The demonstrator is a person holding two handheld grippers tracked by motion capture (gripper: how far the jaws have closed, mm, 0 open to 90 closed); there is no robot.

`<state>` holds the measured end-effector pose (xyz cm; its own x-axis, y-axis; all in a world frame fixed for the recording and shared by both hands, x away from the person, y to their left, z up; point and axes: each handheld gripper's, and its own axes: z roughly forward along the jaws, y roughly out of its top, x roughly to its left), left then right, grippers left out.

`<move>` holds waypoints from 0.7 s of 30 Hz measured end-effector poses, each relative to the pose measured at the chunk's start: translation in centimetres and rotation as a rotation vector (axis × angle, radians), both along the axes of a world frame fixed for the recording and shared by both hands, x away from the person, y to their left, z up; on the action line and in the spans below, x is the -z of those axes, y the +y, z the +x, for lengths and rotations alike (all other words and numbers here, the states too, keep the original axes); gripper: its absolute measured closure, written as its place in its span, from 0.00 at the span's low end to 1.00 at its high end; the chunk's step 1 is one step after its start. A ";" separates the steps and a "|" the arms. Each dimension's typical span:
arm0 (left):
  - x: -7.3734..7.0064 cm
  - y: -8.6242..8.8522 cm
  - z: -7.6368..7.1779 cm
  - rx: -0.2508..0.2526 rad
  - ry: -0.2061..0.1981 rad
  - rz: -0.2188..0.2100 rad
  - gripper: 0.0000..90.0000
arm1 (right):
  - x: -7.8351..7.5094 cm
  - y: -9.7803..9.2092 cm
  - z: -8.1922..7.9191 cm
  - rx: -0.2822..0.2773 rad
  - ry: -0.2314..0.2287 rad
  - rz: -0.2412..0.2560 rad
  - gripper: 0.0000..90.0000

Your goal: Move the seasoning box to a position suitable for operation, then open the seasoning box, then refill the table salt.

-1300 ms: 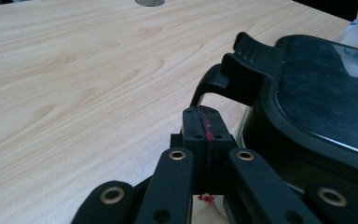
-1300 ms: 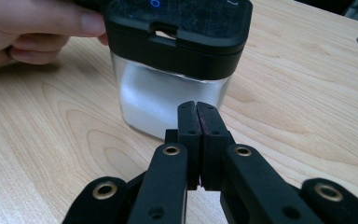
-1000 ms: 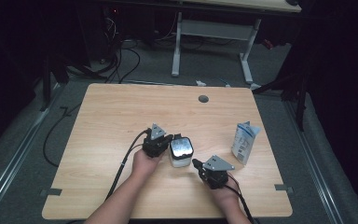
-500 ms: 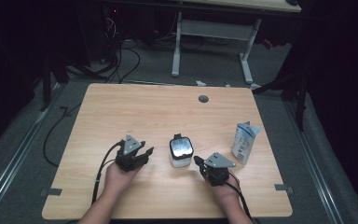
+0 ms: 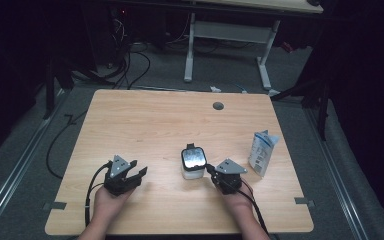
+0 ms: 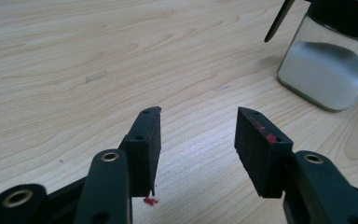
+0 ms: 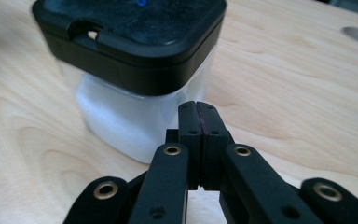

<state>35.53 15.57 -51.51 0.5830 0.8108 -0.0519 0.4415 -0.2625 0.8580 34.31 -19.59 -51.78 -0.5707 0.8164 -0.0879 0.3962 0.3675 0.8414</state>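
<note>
Jar upright | left gripper fingers apart | right gripper fingers closed beside jar

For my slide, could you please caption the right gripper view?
Shut right gripper beside a clear square black-lidded jar on the wooden table.

Lab or test workspace, dimly lit. Light wooden table with a round cable grommet hole well ahead of the jaws, set on grey carpet. Beyond the table's far edge, a second desk on a white metal frame. Loose black cables strewn on the floor ahead and to the left of the jaws. Tape marks on the carpet beside the near table corners.
</note>
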 end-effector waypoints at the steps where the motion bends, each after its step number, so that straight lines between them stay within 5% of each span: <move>1: 0.0 0.1 0.0 -0.007 0.001 -0.001 0.57 | 0.0 0.0 -0.1 -0.005 0.005 0.005 0.99; 10: 0.0 0.2 0.1 -0.020 0.004 -0.004 0.56 | -0.4 -0.2 -0.9 -0.027 -0.008 0.025 0.99; 14: 0.1 0.2 0.1 -0.014 0.005 0.002 0.56 | -0.6 -0.1 -1.4 -0.026 -0.025 -0.004 0.95; 21: 0.2 0.5 0.1 -0.014 0.011 0.007 0.55 | -0.7 -3.4 -1.7 0.079 -0.030 0.002 0.76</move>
<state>35.59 16.05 -51.67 0.5712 0.8191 -0.0524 0.4547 -0.2626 0.8511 32.64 -23.00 -51.06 -0.5013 0.8592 -0.1022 0.3988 0.3342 0.8539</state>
